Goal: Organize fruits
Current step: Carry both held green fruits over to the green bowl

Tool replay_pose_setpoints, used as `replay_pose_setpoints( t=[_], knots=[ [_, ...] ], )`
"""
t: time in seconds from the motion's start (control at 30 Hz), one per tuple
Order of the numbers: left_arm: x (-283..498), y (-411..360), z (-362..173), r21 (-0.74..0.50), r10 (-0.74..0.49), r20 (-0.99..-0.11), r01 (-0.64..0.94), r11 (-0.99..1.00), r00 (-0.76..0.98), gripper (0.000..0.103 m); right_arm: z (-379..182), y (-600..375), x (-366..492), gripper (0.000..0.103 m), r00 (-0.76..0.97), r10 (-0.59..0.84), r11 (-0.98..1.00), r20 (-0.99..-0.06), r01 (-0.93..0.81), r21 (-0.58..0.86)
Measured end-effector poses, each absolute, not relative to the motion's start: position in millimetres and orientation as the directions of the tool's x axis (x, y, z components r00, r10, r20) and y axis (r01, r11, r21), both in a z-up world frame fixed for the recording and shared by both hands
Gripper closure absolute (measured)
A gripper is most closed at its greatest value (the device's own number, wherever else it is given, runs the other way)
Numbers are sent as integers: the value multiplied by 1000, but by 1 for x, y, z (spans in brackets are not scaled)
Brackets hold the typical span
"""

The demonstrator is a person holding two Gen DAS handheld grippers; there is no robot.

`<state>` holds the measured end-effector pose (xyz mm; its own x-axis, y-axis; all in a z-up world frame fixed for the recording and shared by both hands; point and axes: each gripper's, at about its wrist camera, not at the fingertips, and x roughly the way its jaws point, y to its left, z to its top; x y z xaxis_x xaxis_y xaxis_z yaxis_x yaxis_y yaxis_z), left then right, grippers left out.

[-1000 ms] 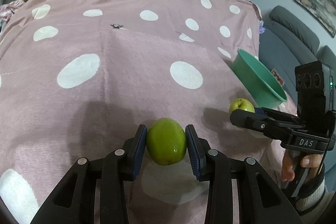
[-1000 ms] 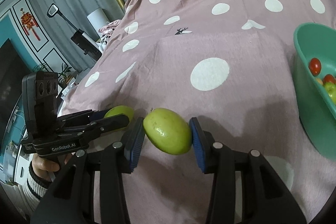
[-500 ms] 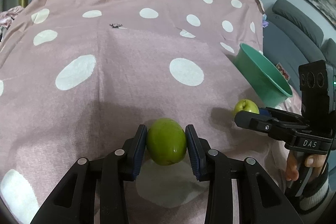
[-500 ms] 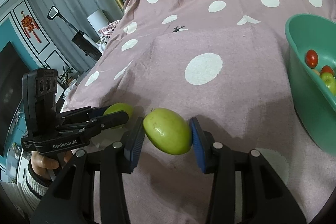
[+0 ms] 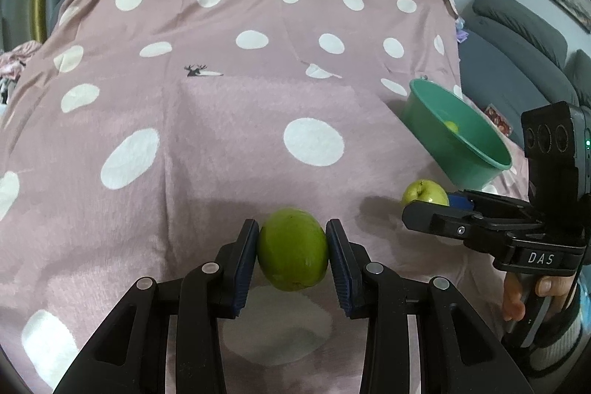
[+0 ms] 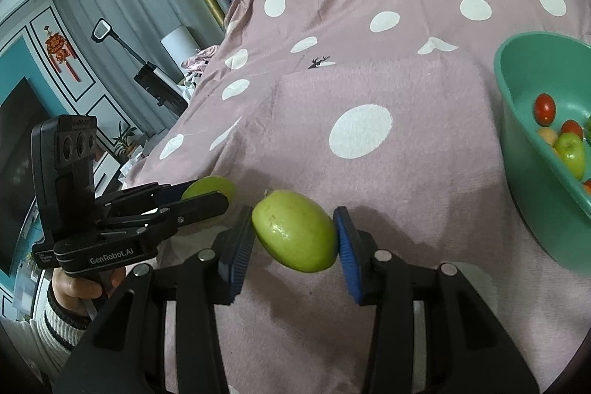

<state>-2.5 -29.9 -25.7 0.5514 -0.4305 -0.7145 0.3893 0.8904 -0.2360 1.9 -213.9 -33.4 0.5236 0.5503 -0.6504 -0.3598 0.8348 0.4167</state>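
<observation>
Pink dotted cloth (image 5: 221,143) has slid back: our left gripper (image 5: 291,248) and right gripper (image 6: 295,233) each clamp green fruit, nearing the basin (image 6: 517,120) at three o'clock.

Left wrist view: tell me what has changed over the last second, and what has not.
The left tool has lifted a little with its green fruit, so the green bowl sits lower in view and its inside now shows. Nothing was grabbed or released. The right tool remains clamped on its own fruit.
</observation>
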Motion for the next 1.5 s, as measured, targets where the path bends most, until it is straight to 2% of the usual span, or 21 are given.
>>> replay_pose_setpoints(
  t=[0.57,1.5],
  knots=[
    [-1,-72,-7,-178,-424,-719,444,878,550,65,-12,-245,-4,59,589,552,833,-590,-358,422],
    [23,-153,19,-133,-471,-696,548,826,542,65,23,-317,2,59,712,476,872,-516,-306,382]
  ],
)
